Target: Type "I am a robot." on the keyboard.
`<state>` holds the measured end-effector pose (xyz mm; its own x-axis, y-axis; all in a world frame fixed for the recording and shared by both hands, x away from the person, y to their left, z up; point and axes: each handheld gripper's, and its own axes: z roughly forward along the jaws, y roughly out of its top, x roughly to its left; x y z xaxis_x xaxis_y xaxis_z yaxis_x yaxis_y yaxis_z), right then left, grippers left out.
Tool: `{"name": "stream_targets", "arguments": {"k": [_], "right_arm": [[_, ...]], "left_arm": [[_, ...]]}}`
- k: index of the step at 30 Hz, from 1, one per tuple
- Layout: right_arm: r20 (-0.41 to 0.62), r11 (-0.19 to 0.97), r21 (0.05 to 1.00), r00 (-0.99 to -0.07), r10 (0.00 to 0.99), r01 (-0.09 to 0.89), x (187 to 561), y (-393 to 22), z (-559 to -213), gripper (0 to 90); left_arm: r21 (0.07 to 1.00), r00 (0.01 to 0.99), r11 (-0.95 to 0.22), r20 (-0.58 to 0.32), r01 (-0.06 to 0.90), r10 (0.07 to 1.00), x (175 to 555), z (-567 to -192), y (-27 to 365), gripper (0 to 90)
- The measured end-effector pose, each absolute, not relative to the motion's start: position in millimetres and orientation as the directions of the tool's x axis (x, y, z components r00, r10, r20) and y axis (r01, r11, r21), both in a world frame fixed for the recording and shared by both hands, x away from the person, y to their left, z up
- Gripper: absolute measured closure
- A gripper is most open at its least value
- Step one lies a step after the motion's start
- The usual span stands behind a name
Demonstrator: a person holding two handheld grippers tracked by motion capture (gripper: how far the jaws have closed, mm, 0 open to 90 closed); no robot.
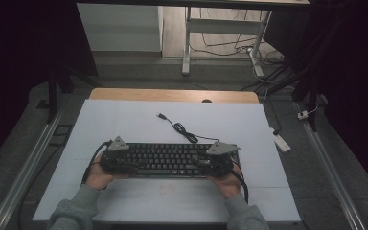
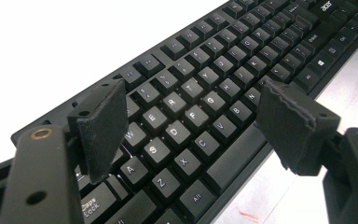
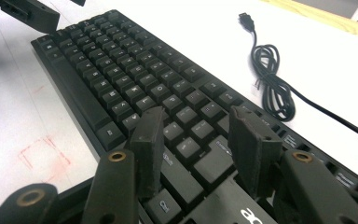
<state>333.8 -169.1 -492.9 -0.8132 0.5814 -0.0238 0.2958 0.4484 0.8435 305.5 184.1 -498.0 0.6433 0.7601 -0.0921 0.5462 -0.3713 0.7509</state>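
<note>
A black keyboard [image 1: 167, 160] lies across the white sheet, near the front of the table. My left gripper [image 1: 123, 164] hovers over its left end, and in the left gripper view the gripper [image 2: 193, 116] stands open, its jaws wide apart above the letter keys [image 2: 205, 79] and touching none of them. My right gripper [image 1: 212, 162] is over the right end. In the right gripper view it [image 3: 198, 140] is open too, the pads just above the keys [image 3: 121, 70] with nothing gripped. The keyboard's cable [image 1: 182, 128] [image 3: 270, 79] lies coiled behind it, its USB plug [image 3: 246, 19] loose.
The white sheet [image 1: 124, 120] covers a table with a wooden far edge [image 1: 172, 95]. A faint red mark [image 1: 166, 188] [image 3: 44, 156] sits on the sheet in front of the keyboard. A white power strip [image 1: 281, 142] lies on the floor to the right.
</note>
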Motion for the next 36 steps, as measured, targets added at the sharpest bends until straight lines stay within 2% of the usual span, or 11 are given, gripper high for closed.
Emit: {"name": "stream_targets", "arguments": {"k": [13,22,36], "right_arm": [[-0.053,0.442,0.849,-0.786,0.616,0.289,316,-207,-491,54.9],[-0.072,0.448,0.844,-0.764,0.642,0.297,301,-239,-494,54.2],[-0.048,0.429,0.842,-0.747,0.663,0.327,295,-272,-503,53.8]], "left_arm": [[0.761,0.619,-0.345,-0.094,0.549,0.78,286,-500,192,26.6],[0.77,0.589,-0.319,-0.09,0.552,0.803,262,-506,213,26.9],[0.774,0.569,-0.305,-0.086,0.555,0.818,245,-511,232,26.7]]}}
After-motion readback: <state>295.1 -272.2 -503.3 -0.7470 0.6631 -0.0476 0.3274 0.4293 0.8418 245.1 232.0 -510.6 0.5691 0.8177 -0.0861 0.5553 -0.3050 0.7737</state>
